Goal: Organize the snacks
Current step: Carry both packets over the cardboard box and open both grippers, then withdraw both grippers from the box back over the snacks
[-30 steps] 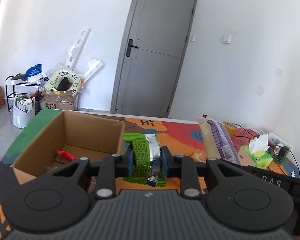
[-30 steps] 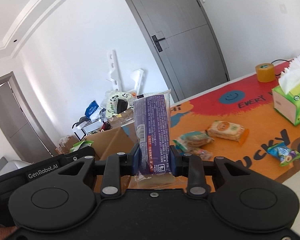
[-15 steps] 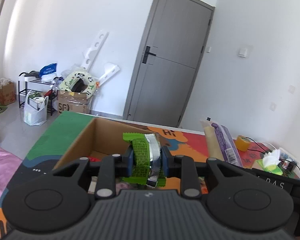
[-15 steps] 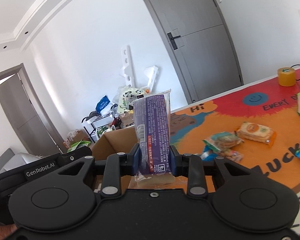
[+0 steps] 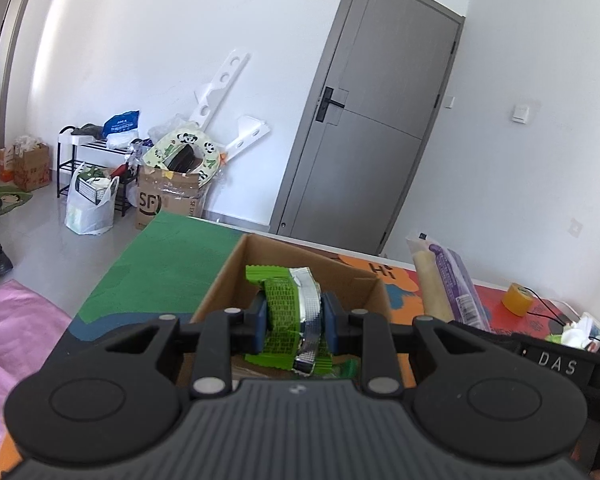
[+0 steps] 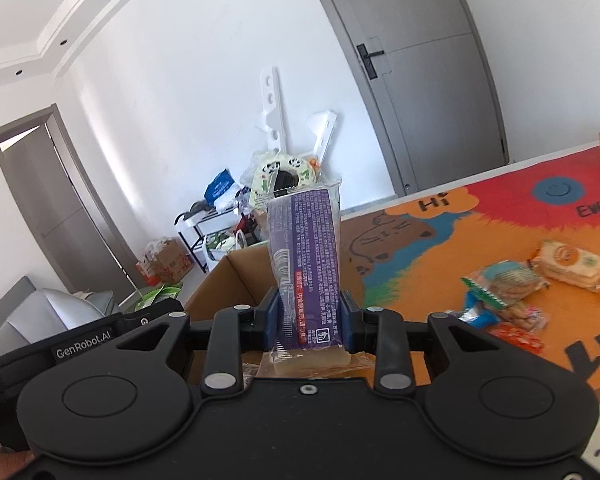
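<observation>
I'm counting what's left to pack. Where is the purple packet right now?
The purple packet stands upright, clamped in the right tool; the left wrist view shows it right of the cardboard box, above the orange mat.

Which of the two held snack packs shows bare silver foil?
The green pack in the left gripper: a silver foil strip runs down its right side. The purple pack in the right gripper shows only print and clear film.

Both wrist views face the grey door point(image 5: 372, 128) — sharing the cardboard box point(image 6: 236, 280).
</observation>
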A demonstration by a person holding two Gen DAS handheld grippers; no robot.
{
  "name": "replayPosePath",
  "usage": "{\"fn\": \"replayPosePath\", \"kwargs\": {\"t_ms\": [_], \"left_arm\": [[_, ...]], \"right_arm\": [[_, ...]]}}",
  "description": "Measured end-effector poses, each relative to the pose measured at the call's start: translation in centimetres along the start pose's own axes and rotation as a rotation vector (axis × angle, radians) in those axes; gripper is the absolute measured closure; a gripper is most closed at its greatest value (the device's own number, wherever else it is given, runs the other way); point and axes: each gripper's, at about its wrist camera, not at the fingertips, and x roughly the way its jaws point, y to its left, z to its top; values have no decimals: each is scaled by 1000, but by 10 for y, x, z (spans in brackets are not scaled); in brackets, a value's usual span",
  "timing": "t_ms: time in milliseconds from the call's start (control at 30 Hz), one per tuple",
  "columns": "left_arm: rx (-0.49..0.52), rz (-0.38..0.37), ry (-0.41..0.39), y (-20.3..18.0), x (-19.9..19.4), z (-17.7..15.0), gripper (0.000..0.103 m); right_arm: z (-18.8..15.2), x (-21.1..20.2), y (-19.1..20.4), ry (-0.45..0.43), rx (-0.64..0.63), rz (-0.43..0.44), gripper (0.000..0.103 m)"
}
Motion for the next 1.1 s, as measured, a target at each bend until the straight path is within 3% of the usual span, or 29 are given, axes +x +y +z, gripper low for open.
{"fn": "replayPosePath", "kwargs": {"t_ms": [367, 633, 800, 867, 967, 1100], "left_arm": [[-23, 13, 69, 19, 33, 7, 75], [-50, 22, 58, 31, 29, 11, 66], [-63, 49, 52, 43, 22, 13, 54], [-69, 58, 51, 47, 20, 14, 49], [-70, 68, 46, 48, 16, 15, 41], [-59, 63, 50, 43, 14, 14, 32]], "right_arm": [[4, 35, 16, 47, 5, 13, 72], [5, 46, 29, 54, -4, 16, 72], [5, 53, 33, 52, 15, 11, 72], [6, 56, 36, 58, 25, 14, 61], [4, 53, 40, 54, 22, 31, 53], [4, 45, 36, 47, 33, 28, 51]]}}
